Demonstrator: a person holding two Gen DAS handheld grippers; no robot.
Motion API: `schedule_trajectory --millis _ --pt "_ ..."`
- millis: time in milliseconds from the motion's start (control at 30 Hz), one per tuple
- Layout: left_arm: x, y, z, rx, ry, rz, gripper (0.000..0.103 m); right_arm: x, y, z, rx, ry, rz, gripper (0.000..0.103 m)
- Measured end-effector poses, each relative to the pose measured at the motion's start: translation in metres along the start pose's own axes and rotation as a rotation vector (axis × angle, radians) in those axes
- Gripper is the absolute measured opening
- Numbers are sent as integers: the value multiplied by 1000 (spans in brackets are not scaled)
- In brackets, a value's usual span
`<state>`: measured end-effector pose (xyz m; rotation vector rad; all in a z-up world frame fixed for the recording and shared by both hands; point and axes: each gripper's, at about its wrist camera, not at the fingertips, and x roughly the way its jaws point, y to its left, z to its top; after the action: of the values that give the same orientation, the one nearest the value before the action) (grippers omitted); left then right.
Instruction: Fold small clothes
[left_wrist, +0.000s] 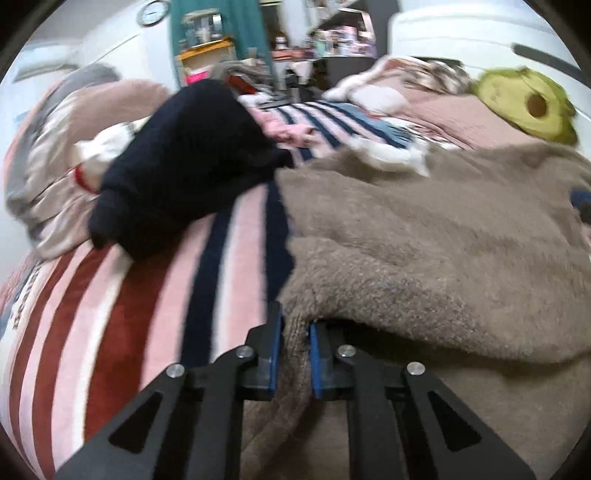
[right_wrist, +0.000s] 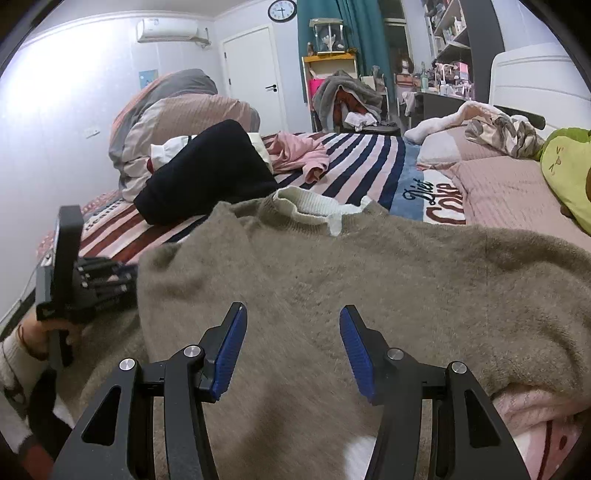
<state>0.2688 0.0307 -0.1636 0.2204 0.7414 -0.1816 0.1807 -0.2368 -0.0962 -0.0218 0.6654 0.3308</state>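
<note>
Fingers of the left gripper (left_wrist: 295, 332) pinch a fold of the taupe fuzzy sweater (left_wrist: 424, 251) at its left edge, blue pads pressed tight on the fabric. The right gripper (right_wrist: 293, 325) hovers over the sweater's middle with its jaws apart and nothing between them. The sweater lies spread front-up on the striped blanket (right_wrist: 354, 162), its cream ribbed collar (right_wrist: 314, 208) pointing away from the person. In the right wrist view, a hand (right_wrist: 48, 332) holds the left gripper's handle at the sweater's left side. Beyond lies a dark navy garment (right_wrist: 207, 170), then a crumpled pink garment (right_wrist: 295, 151). An avocado plush (left_wrist: 524, 103) rests far right.
</note>
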Motion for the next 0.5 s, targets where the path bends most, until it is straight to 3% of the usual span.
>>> schedule_trajectory --millis 300,333,433,500 --pt "15 48 -14 -88 76 114 13 14 0 -1 -2 52 -14 49" --pt "15 49 -16 -85 81 122 15 18 1 -2 -7 69 -14 49" --pt "8 53 -22 -92 77 140 35 28 2 -11 -4 126 7 50" --pt "-1 53 -24 -100 60 113 41 31 0 -19 17 167 39 55"
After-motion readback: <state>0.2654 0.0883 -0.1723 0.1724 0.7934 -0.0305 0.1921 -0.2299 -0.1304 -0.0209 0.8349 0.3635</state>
